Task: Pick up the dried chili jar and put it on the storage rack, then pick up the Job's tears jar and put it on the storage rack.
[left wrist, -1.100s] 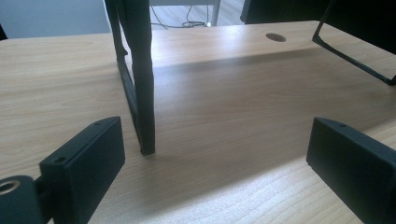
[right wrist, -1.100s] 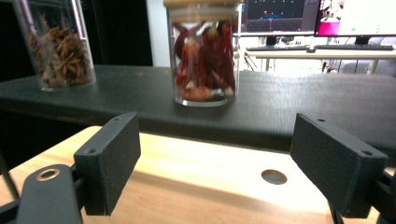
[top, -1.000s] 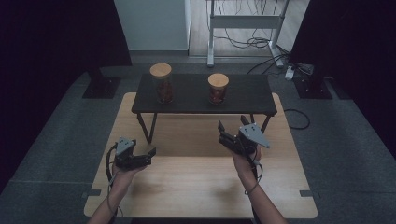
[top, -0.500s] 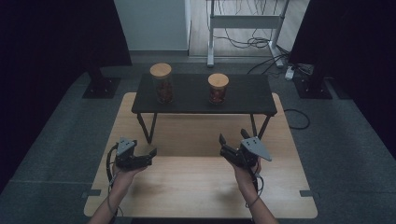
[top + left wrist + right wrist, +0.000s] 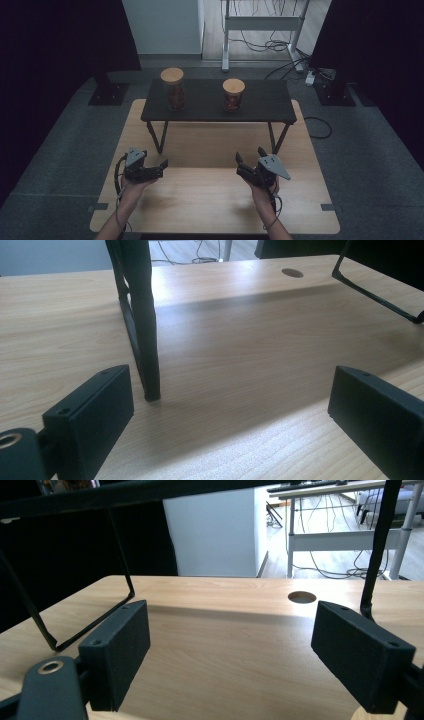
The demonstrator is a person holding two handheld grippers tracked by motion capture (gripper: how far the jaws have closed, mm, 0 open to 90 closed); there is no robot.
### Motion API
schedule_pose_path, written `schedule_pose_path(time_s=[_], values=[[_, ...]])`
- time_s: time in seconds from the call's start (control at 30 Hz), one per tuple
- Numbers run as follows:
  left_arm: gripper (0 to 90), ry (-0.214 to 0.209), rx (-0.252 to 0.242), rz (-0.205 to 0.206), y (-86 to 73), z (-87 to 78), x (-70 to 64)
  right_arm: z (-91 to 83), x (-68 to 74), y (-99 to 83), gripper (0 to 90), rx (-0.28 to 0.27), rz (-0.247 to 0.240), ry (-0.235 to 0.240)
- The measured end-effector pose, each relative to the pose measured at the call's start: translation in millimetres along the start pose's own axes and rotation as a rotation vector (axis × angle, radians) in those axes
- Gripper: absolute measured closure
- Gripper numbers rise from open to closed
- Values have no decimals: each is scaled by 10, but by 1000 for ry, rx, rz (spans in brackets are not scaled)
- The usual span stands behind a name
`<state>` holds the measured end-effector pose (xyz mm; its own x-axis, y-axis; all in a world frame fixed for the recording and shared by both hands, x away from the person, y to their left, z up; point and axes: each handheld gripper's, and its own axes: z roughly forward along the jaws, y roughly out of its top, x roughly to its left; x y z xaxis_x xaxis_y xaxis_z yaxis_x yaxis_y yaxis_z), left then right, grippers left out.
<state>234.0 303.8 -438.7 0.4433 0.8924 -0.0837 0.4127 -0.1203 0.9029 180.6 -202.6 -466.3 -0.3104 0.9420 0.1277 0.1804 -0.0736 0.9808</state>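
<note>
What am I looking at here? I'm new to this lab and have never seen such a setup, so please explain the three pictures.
There is no robot. A person holds a hand tool with a two-jaw claw in each hand: the left claw and the right claw.

The high view looks down from above the person's side. A light wooden table carries a small black stand. On it are two glass jars with wooden lids, a taller jar and a shorter jar.

The other two pictures come from cameras riding on each claw, looking out between its black jaws, under the stand. Both claws are open and hold nothing.
</note>
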Motion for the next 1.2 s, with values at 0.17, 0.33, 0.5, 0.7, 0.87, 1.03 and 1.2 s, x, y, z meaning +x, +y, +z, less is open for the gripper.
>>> schedule_pose_path(time_s=[0.17,0.33,0.5,0.7,0.87,1.03,1.2], values=[[40,0,2,1,0,3,0,-2,7,-36,161,6,-5,3],[40,0,1,0,-1,0,2,-1,10,-47,160,8,-5,2],[40,1,3,1,-3,3,-1,-15,9,-74,160,8,0,3],[40,1,0,4,-1,-3,-8,-26,7,-97,160,12,-1,4],[40,-1,1,4,0,5,-6,-43,2,-99,155,9,-2,7],[40,-3,2,5,1,7,-12,-81,10,-89,143,5,-8,8],[40,-8,3,11,2,7,-29,-156,19,-74,139,9,-24,13]])
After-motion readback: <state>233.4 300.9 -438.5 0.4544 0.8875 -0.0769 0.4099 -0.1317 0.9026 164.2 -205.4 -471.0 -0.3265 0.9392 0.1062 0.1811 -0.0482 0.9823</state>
